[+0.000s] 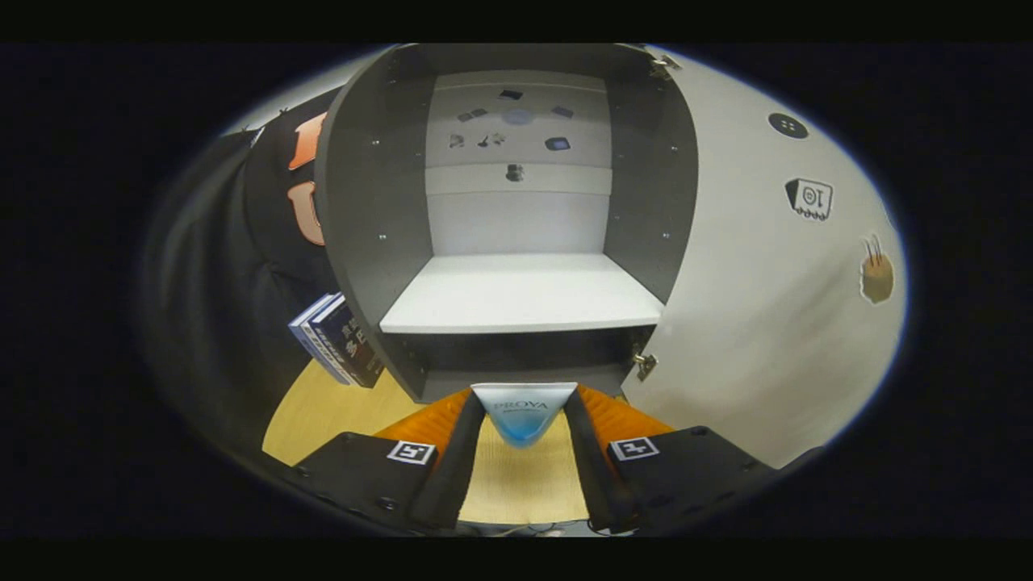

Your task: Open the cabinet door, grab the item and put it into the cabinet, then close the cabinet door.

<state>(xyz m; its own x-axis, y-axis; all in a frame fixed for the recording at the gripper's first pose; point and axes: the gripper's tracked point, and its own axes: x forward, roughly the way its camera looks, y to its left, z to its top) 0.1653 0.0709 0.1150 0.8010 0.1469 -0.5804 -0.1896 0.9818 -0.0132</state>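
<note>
Before open cabinet [516,294], tool [523,420] grips box [523,411].

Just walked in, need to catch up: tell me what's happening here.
A person's handheld gripper is shut on a small white and blue item, held between its fingers just ahead of the open cabinet. The door is swung wide to the right. The white shelf beyond is bare, so the item isn't placed yet. Books lean beside the cabinet.

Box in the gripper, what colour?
White fading to blue at the bottom: box held between the fingers, clearest in the gripper view.
</note>
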